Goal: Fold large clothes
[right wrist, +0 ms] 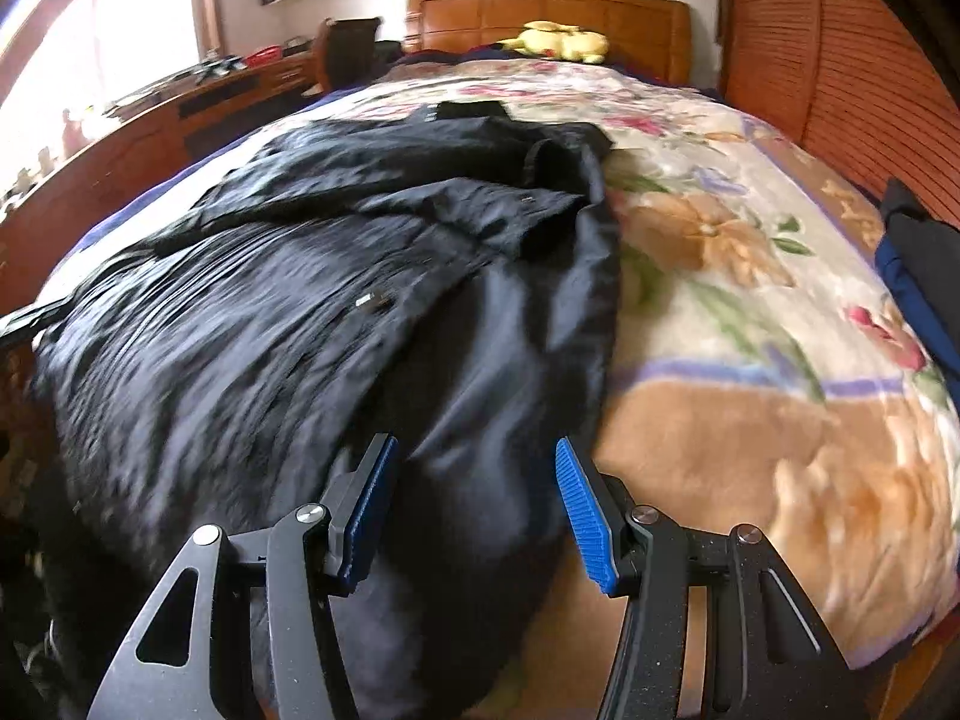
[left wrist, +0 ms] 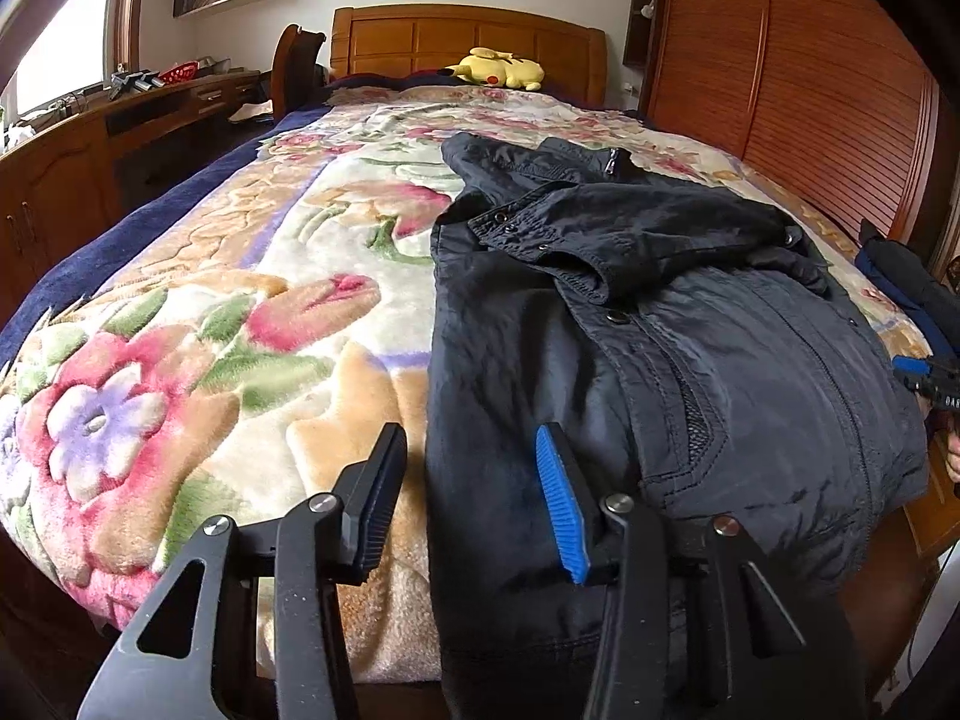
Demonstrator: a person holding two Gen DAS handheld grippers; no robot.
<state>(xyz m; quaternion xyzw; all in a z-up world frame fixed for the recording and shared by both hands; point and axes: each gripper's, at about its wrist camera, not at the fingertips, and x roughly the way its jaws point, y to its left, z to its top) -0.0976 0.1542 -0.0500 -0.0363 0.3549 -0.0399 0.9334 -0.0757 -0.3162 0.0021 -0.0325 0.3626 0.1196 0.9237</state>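
Note:
A dark navy jacket (left wrist: 690, 324) lies on a bed with a floral blanket (left wrist: 228, 324), sleeves folded across its front, hem hanging over the near bed edge. My left gripper (left wrist: 474, 450) is open, its jaws straddling the jacket's left edge near the hem. In the right wrist view the same jacket (right wrist: 312, 324) fills the left half, blurred. My right gripper (right wrist: 477, 462) is open above the jacket's right edge near the hem, nothing between its pads. The right gripper also shows in the left wrist view (left wrist: 933, 381) at the far right.
A yellow plush toy (left wrist: 498, 69) lies by the wooden headboard (left wrist: 468, 36). A wooden desk (left wrist: 90, 144) runs along the left under a window. A slatted wooden wardrobe (left wrist: 810, 78) stands at the right. Another dark garment (right wrist: 918, 276) lies at the bed's right edge.

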